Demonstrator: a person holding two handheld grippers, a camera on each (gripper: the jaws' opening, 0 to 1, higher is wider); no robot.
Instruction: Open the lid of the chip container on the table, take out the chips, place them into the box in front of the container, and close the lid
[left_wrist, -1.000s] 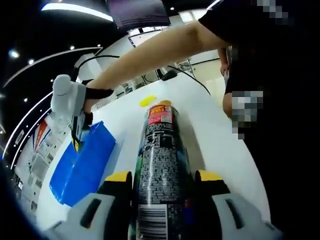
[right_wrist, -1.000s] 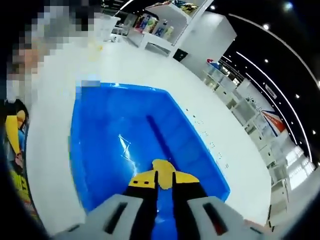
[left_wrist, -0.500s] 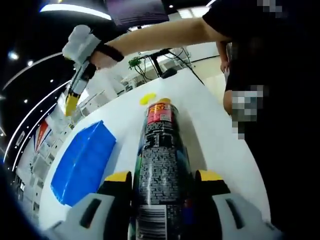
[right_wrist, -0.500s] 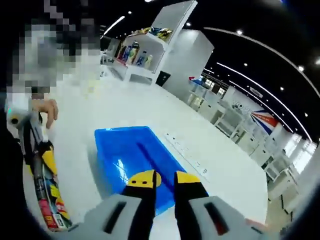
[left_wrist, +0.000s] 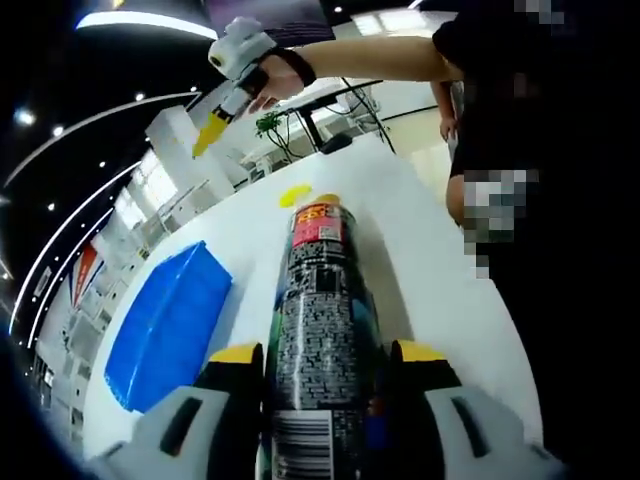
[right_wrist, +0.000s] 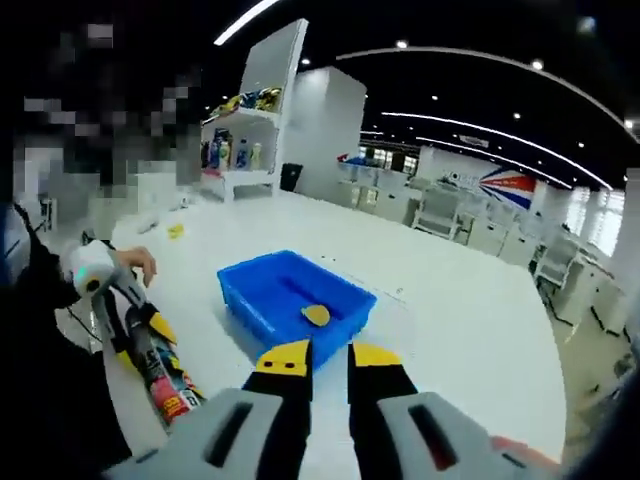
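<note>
Here the left claw (left_wrist: 322, 352) grips the chip container (left_wrist: 322, 300), while the right claw (right_wrist: 325, 354) hangs empty, apparently ajar, above the blue box (right_wrist: 290, 297).

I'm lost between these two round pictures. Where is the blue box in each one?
Left gripper view: the blue box lies at lower left on the white table, left of the chip container.
Right gripper view: it sits mid-frame, just above the right gripper, one chip inside.
Shared landmark: the chip container, clamped by the left gripper.
</note>
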